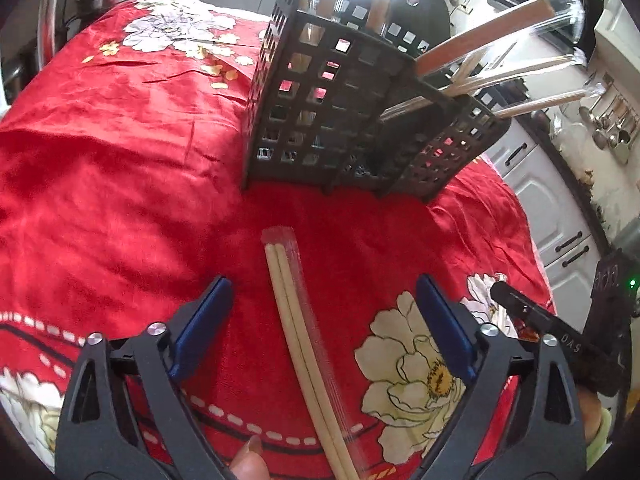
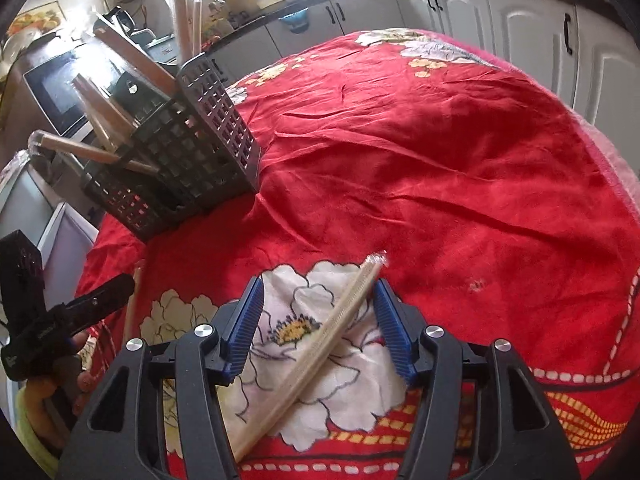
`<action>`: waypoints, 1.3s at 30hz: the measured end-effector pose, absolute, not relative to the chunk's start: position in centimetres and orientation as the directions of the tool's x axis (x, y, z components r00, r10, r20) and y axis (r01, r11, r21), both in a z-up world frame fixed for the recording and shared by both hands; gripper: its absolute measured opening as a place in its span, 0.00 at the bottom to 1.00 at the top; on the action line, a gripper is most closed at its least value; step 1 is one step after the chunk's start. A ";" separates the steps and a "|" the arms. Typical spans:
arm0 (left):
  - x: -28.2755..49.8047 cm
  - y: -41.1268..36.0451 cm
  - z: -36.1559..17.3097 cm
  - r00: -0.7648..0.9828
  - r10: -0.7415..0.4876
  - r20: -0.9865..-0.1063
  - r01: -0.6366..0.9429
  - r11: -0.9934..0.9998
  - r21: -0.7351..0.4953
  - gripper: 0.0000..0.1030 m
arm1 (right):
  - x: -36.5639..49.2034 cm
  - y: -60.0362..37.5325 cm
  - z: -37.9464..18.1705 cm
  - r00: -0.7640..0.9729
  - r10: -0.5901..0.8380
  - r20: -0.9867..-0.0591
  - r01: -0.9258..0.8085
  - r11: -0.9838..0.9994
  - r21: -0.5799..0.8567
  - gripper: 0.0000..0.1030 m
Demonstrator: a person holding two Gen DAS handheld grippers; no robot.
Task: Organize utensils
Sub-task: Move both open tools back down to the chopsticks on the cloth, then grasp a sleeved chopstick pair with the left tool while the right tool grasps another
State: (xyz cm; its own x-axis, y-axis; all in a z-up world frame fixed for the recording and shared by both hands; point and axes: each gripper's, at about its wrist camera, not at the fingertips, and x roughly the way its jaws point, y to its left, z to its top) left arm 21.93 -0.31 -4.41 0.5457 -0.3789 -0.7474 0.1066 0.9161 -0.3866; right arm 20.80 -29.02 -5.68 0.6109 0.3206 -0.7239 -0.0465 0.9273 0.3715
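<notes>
Both claws stand spread, gripping nothing: the left claw (image 1: 324, 320) straddles a wrapped chopstick pair (image 1: 298, 344) flat on the red-clothed desk (image 1: 120, 160), the right claw (image 2: 320, 320) another wrapped pair (image 2: 320, 332) lying askew. Closing on that slant could likely twist the pair free. Beyond, the dark slotted utensil basket (image 1: 332, 112) holds more pairs. Only the right view shows the askew pair.

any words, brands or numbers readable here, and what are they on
"DAS": white letters on the black arm of the right tongs, seen from the left wrist view; the marking may continue out of sight.
Small white marks on the left tongs, seen from the right wrist view: too blurred to read.
Nothing readable on the black utensil basket or the red tablecloth.
</notes>
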 end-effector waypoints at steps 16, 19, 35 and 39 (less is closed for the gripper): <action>25.7 0.1 -4.5 0.513 -0.264 -0.817 0.062 0.961 -0.271 0.22 | 23.9 -29.9 -6.6 0.547 0.408 -0.731 -0.006 0.876 0.483 0.11; 25.8 1.1 -4.6 0.507 -0.290 -0.812 0.052 0.950 -0.308 0.16 | 23.8 -29.5 -6.3 0.546 0.440 -0.713 -0.031 0.861 0.508 0.09; 21.6 3.6 0.8 0.598 -0.429 -0.678 0.138 0.888 -0.439 0.02 | 19.0 -22.7 2.5 0.619 0.563 -0.547 -0.357 0.822 0.443 0.06; 20.5 4.3 3.6 0.639 -0.447 -0.626 0.172 0.876 -0.450 0.02 | 17.8 -21.6 5.0 0.635 0.594 -0.493 -0.423 0.802 0.421 0.06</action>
State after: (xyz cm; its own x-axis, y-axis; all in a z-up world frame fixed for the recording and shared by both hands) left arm 20.47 4.34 3.59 0.6386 -0.4469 -0.6265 0.1723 0.8765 -0.4496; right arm 17.82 -21.63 5.04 0.6354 0.5940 -0.4934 -0.4235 0.8023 0.4207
